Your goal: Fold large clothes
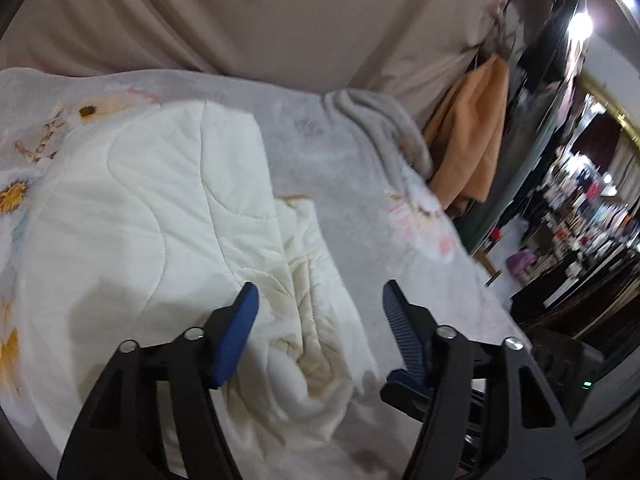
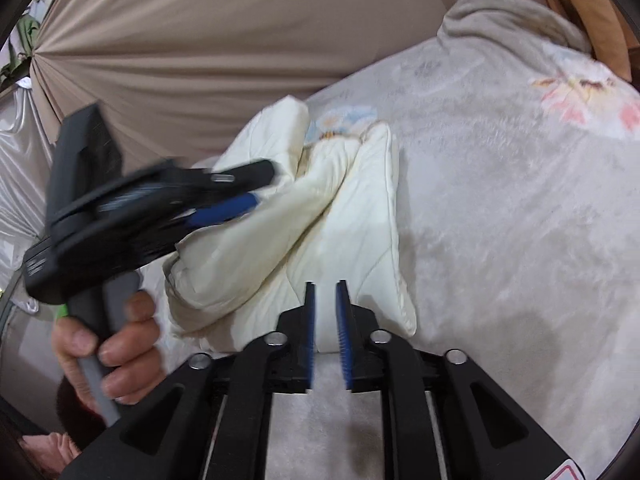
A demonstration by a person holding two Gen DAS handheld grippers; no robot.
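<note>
black angular left gripper (image 1: 320, 300) and right gripper (image 2: 326, 300), ribbed blue pads (image 1: 404, 332), silver round screws, triangular cut-outs, grey handle in a bare hand (image 2: 108, 340)

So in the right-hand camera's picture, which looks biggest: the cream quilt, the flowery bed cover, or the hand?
As they look in that view, largest to smallest:
1. Flowery bed cover, filling most of the frame.
2. Cream quilt, bunched up.
3. Hand, though it is nearer the camera, so it looks bigger than it would beside the quilt.
</note>
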